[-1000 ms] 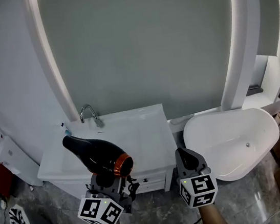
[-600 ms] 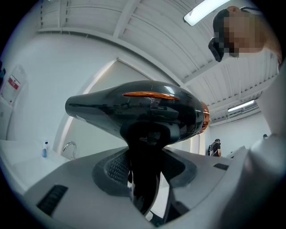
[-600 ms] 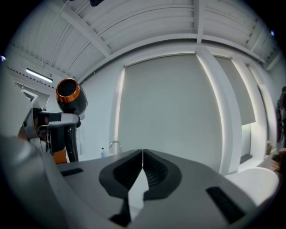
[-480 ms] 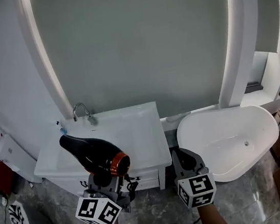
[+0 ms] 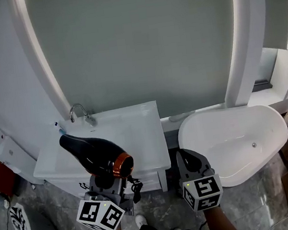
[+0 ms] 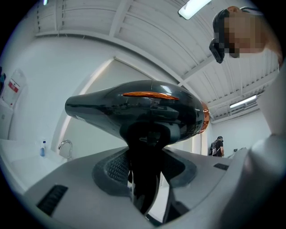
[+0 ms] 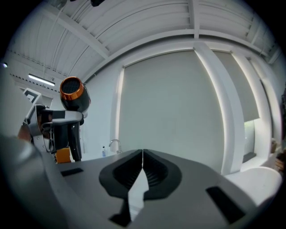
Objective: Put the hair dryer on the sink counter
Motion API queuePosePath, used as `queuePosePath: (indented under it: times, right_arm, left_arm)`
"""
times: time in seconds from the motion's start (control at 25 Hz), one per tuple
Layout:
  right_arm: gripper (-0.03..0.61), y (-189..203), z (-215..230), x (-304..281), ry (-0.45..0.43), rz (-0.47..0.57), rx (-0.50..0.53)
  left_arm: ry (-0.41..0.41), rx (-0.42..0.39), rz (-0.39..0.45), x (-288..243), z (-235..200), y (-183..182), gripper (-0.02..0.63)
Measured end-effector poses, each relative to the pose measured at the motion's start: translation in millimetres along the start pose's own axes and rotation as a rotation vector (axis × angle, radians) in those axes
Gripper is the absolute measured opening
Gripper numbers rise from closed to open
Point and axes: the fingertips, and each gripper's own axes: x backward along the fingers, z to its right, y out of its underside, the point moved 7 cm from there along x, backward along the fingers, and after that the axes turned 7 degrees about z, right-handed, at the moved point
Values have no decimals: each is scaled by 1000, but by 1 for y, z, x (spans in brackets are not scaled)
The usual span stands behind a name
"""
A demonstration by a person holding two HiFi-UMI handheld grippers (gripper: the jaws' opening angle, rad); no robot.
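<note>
Rear wall: arched panel (image 5: 139,43), matte grey, glowing white rim. Lower right: oval tub (image 5: 243,140), glossy white. Left of tub: sink counter (image 5: 142,138), white, glossy, rectangular w/ shallow basin. Slick top, so likely risk = dryer sliding or rolling if set near front edge or basin lip.

Hair dryer (image 5: 94,155) not down yet: in air near counter's front edge, handle clamped in left gripper (image 6: 144,172), nozzle to the left. Smooth black tapered barrel, copper ring at back end; round = prone to roll.

Right gripper (image 7: 142,166) closed on nothing, near front-right corner.

Left-rear corner: curved chrome faucet (image 5: 78,114), small bottle (image 5: 58,128) beside it. Nozzle could clip either if swung in too far.
</note>
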Motion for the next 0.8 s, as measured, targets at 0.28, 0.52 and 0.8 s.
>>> queuePosePath:
  times: [0.28, 0.52, 0.8]
  right_arm:
    - [21, 8, 9, -11, 15, -17, 2]
    - [21, 15, 11, -35, 27, -22, 6]
    - [21, 24, 18, -85, 52, -47, 3]
  left_arm:
    - [8, 0, 0, -17, -9, 7, 186]
    - [23, 25, -8, -36, -29, 19, 186]
    - [44, 54, -37, -80, -63, 34, 186]
